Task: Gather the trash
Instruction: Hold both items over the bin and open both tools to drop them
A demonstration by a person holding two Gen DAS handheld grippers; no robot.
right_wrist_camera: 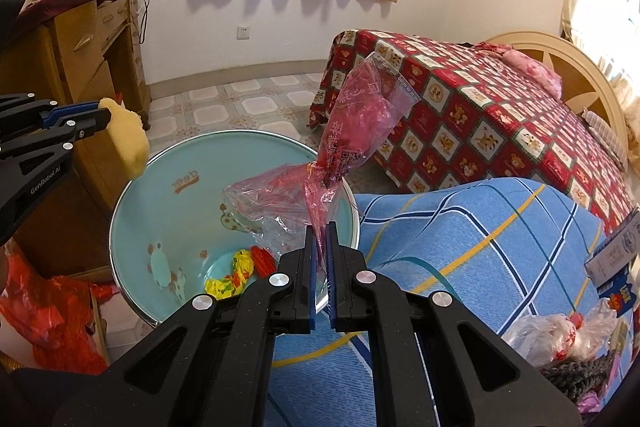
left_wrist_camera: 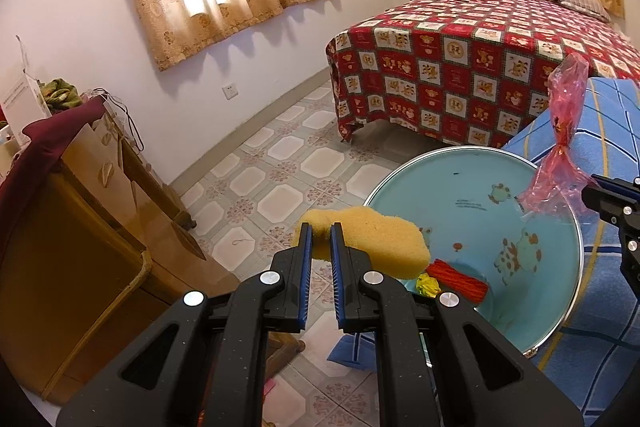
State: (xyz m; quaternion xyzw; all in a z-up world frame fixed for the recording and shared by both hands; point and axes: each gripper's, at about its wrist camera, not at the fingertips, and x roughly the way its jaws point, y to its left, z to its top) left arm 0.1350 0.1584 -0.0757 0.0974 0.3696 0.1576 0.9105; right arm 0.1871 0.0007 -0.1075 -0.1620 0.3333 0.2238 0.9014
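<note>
**Both grippers loaded above the bin**

The sponge (left_wrist_camera: 362,239) is clenched in the left gripper (left_wrist_camera: 321,227), the bag (right_wrist_camera: 352,131) pinched by the right gripper (right_wrist_camera: 320,227). Both hang over the bin's (right_wrist_camera: 132,195) rim, ahead of the jaws. Judged next: advance over the opening, then release.

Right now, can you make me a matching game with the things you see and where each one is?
Things:
1. yellow sponge
2. pink plastic bag
3. red yarn bundle
4. checkered blanket

Places:
A. at the bottom of the blue basin
B. spread over the bed
C. pinched in the left gripper
D. pinched in the right gripper

Pairs: 1-C, 2-D, 3-A, 4-B
</note>
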